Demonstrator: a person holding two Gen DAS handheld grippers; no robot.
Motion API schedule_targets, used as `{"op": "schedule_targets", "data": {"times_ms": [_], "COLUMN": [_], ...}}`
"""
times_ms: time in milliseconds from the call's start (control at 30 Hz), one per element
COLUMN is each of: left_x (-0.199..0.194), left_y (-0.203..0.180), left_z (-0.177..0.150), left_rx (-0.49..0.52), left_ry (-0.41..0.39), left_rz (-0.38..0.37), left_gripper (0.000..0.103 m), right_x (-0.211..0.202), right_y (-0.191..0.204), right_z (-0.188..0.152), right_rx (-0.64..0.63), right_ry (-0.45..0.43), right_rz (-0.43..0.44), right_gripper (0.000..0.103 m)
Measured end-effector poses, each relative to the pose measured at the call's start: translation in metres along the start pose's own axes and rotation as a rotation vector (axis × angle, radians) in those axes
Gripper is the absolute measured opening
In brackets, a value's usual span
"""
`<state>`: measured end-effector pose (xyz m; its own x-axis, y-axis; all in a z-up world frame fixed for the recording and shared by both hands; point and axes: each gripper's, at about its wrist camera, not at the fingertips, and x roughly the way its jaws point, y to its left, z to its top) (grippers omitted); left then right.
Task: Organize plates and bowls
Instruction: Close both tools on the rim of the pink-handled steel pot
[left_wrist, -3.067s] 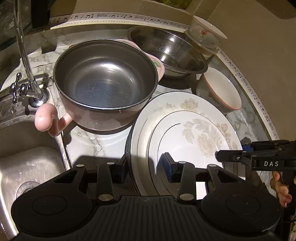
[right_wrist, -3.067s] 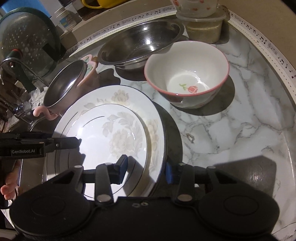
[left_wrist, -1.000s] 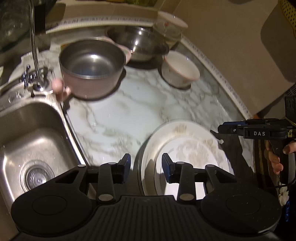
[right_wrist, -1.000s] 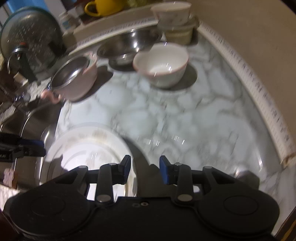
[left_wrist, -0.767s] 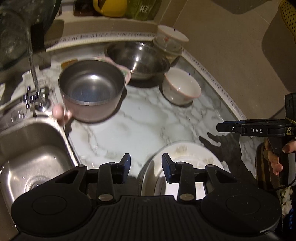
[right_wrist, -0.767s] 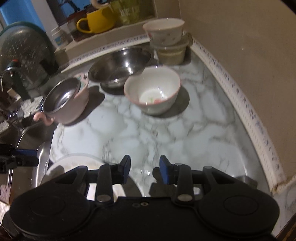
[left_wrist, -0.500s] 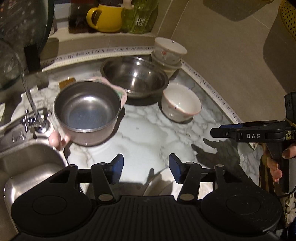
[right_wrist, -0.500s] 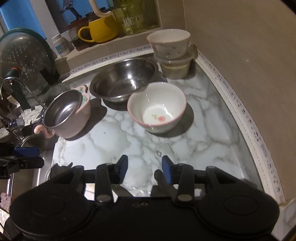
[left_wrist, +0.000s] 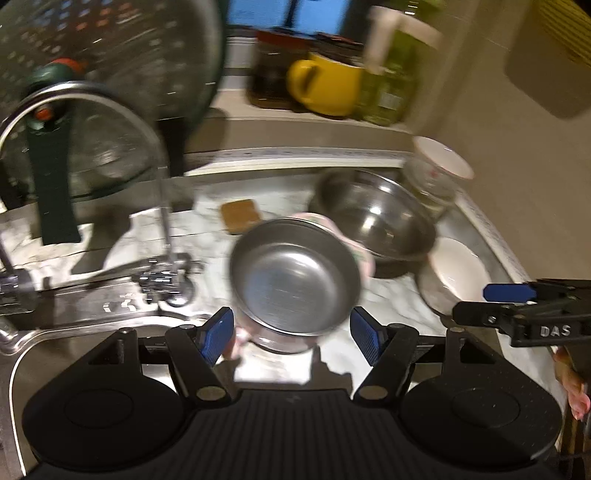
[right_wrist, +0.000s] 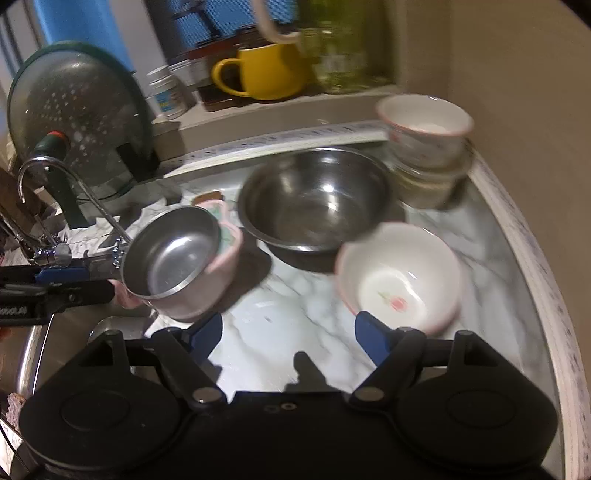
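Note:
My left gripper (left_wrist: 291, 336) hangs over the counter's front, jaws opening, nothing between the blue pads. Just beyond the gap stands a pink pot with a steel inside (left_wrist: 295, 280), untouched. My right gripper (right_wrist: 288, 339) is also opening and empty, with a white pink-rimmed bowl (right_wrist: 399, 277) just ahead of its right finger. A large steel bowl (right_wrist: 314, 203) sits behind them. A small bowl (right_wrist: 424, 125) is stacked on a lidded container in the back right corner. No plate is in either view. The picture is blurred by motion.
A tap (left_wrist: 159, 221) and the sink rim (left_wrist: 92, 325) lie to the left, a brown sponge (left_wrist: 240, 216) behind the pot. A glass lid (right_wrist: 70, 110), a yellow mug (right_wrist: 266, 74) and bottles stand on the back ledge. A wall closes the right side.
Both grippers let go of the stacked plates, which slipped out of view below. Both sets of jaws spread wider, and both views swung up toward the bowls and the back ledge.

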<state>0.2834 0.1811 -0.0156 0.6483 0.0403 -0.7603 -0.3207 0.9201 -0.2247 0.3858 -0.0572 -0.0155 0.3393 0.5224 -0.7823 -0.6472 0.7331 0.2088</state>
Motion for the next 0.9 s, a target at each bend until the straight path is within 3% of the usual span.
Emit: {"op": "schedule_targets", "data": {"times_ms": [200, 433, 567, 633, 733, 900], "left_x": [0.020, 0.046, 0.060, 0.064, 0.069, 0.078], "left_y": [0.023, 0.025, 0.023, 0.022, 0.022, 0.023], "left_z": [0.011, 0.019, 0.020, 0.019, 0.019, 0.019], "left_rx": [-0.056, -0.056, -0.044, -0.042, -0.040, -0.046], "left_ry": [0.030, 0.059, 0.077, 0.074, 0.086, 0.105], "left_rz": [0.034, 0.040, 0.046, 0.043, 0.032, 0.042], "left_gripper": [0.069, 0.069, 0.068, 0.067, 0.047, 0.031], "right_x": [0.027, 0.060, 0.078, 0.085, 0.093, 0.100], "right_y": [0.022, 0.041, 0.041, 0.041, 0.042, 0.044], "right_z": [0.019, 0.038, 0.041, 0.042, 0.043, 0.043], "right_rx": [-0.010, 0.002, 0.032, 0.044, 0.046, 0.052], "right_ry": [0.026, 0.059, 0.082, 0.096, 0.107, 0.118], "right_rz": [0.030, 0.021, 0.008, 0.004, -0.010, -0.016], "right_gripper": [0.082, 0.081, 0.075, 0.068, 0.060, 0.045]}}
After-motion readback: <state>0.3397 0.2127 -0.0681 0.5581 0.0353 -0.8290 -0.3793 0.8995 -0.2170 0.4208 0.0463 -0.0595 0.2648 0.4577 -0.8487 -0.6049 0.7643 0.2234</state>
